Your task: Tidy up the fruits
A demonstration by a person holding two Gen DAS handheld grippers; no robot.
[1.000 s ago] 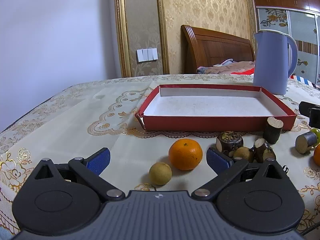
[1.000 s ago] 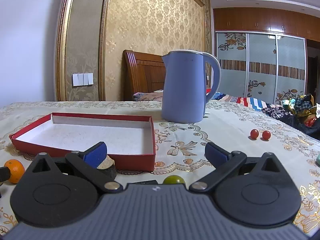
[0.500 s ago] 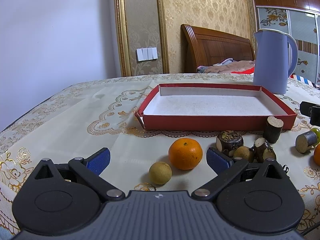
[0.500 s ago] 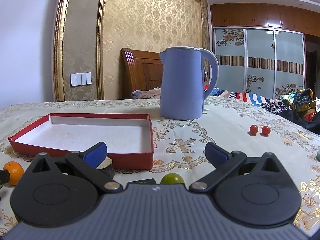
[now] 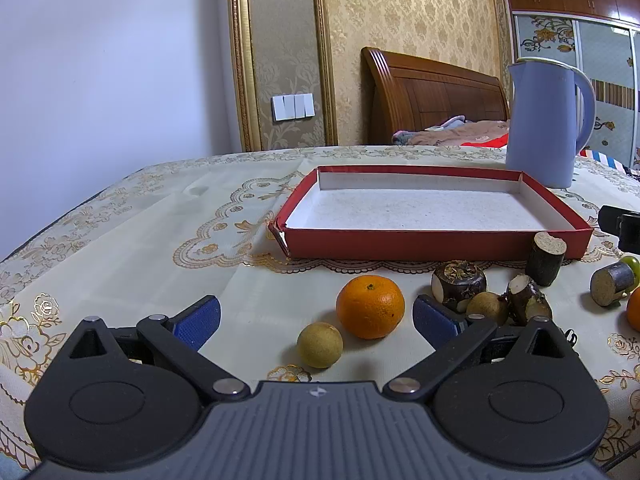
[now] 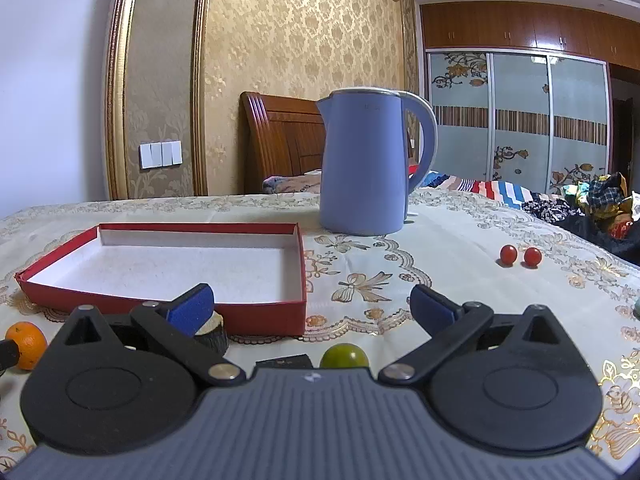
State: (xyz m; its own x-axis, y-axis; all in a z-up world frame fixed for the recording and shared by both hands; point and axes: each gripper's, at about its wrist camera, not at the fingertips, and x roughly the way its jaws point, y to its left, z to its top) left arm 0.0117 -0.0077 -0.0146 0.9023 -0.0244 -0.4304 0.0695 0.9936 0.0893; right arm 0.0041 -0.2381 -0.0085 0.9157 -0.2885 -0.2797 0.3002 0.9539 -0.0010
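The left gripper hovers low over the cream tablecloth with its blue-padded jaws spread wide and nothing between them. Just ahead, in the gap between the pads, lie a small yellow-green fruit and, touching it on the far right, an orange. Past the right pad sits a cluster: a dark brown round fruit, a small tan fruit and a cut dark piece, close together. Farther right stand two short cut stalk pieces, one upright by the tray's near right corner and one lying on its side.

The red tray, white inside, lies beyond all the fruit, with a blue kettle at its far right corner.

The right gripper is likewise wide open and holds nothing. A green fruit lies near its body, between the pads. Its left pad hides part of a stalk piece by the tray's near wall. Two small red fruits rest side by side well off to the far right.
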